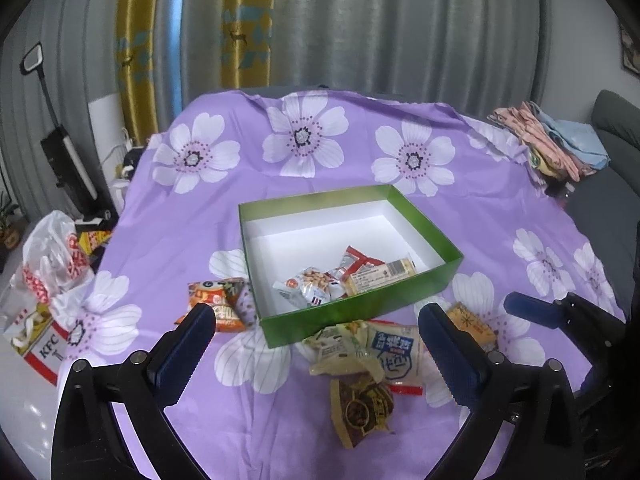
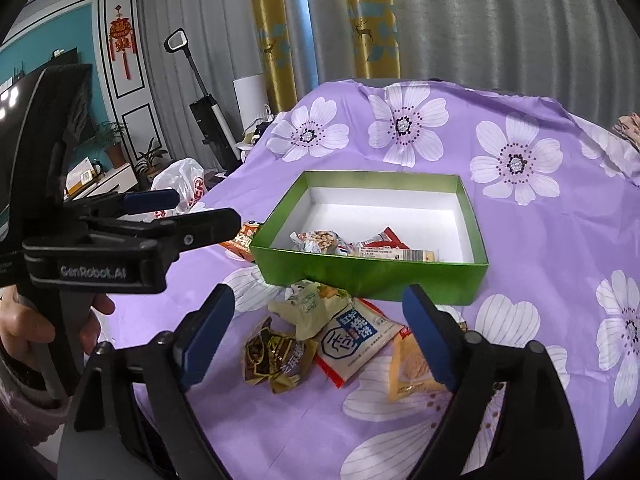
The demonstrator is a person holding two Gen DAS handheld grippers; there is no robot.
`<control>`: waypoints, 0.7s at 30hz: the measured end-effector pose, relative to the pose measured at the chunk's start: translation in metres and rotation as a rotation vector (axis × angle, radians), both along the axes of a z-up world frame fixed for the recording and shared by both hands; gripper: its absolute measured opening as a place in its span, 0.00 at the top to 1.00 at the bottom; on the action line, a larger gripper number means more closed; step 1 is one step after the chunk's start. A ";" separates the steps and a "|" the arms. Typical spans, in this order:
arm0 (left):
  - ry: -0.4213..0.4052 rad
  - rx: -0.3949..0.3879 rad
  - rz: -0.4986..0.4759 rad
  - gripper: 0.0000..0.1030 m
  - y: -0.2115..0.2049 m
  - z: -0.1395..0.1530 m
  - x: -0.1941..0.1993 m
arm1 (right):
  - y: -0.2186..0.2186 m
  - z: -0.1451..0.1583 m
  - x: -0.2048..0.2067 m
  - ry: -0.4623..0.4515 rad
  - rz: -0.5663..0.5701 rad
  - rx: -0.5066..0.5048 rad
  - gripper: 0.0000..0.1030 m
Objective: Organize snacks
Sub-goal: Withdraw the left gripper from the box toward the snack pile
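Note:
A green box (image 1: pixel 360 308) (image 2: pixel 372 272) with a white inside sits on the purple flowered cloth. It holds a peanut packet (image 1: pixel 308 284) (image 2: pixel 320 240), a red packet (image 1: pixel 356 260) and a yellow bar (image 1: pixel 380 274). Loose snacks lie in front of the box: a brown wrapped snack (image 1: pixel 362 406) (image 2: pixel 276 356), a blue-and-white packet (image 1: pixel 394 350) (image 2: pixel 354 338), a pale green packet (image 1: pixel 338 344) (image 2: pixel 308 304), a yellow cracker packet (image 2: pixel 410 372) (image 1: pixel 470 326). An orange packet (image 1: pixel 218 300) (image 2: pixel 242 240) lies left of the box. My left gripper (image 1: pixel 314 350) (image 2: pixel 188 212) is open and empty. My right gripper (image 2: pixel 320 332) is open and empty above the loose snacks.
A KFC bag and plastic bag (image 1: pixel 44 280) sit off the table's left edge. Folded clothes (image 1: pixel 552 140) lie at the far right. Curtains hang behind. A vacuum (image 2: pixel 208 120) stands at the left.

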State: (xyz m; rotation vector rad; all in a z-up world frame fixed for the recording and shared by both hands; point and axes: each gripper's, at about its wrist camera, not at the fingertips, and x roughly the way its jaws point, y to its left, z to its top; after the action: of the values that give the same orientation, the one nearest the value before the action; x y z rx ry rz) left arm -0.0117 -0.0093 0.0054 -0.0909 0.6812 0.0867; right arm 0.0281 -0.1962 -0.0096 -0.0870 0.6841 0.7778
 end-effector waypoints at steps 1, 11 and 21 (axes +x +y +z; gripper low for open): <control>-0.004 0.009 0.004 0.02 -0.001 0.001 -0.002 | 0.000 0.000 -0.002 -0.001 0.004 0.001 0.15; 0.006 0.016 0.013 0.02 -0.007 -0.008 -0.022 | 0.007 -0.004 -0.021 0.010 0.050 0.001 0.14; 0.110 -0.065 0.009 0.02 0.004 -0.048 -0.024 | 0.014 -0.035 -0.024 0.096 0.067 -0.037 0.14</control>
State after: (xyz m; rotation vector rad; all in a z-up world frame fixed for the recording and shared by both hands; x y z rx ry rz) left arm -0.0356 -0.0056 -0.0428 -0.1529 0.7938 0.0784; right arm 0.0044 -0.1822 -0.0443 -0.1075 0.7899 0.8374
